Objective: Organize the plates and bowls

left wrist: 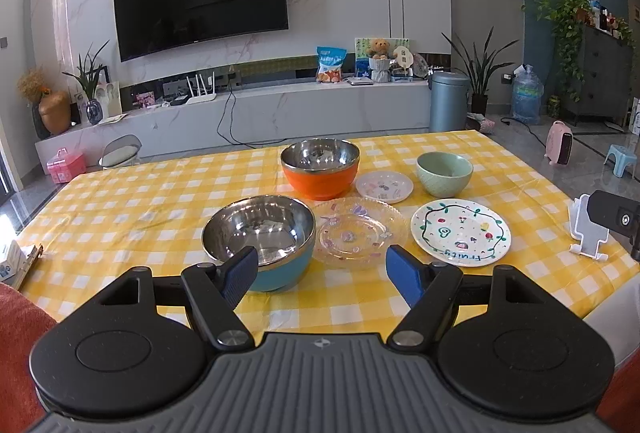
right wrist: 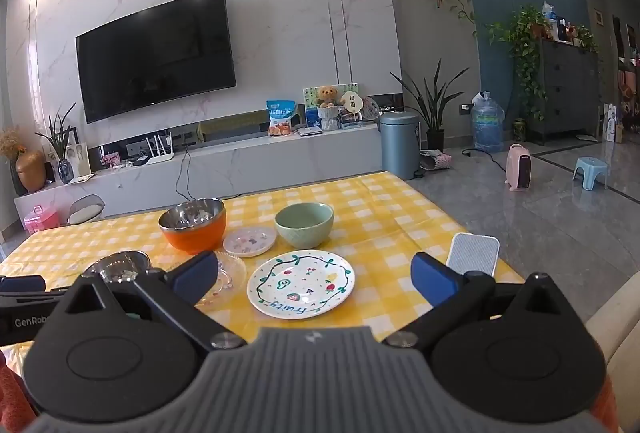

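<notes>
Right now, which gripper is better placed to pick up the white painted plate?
The right gripper, probably. Its open jaws already frame the white painted plate straight ahead. The left gripper faces the blue bowl and clear plate; the white plate lies off to its right.

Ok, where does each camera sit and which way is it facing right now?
Left wrist: on the left gripper, tilted down over the table's near edge, facing the blue bowl and glass plate; its open fingers show.
Right wrist: on the right gripper, further right, facing the Fruity plate; its open fingers and the left gripper's body at the left edge show.
Shared: orange bowl, green bowl, small plate, yellow checked table, TV wall.
</notes>
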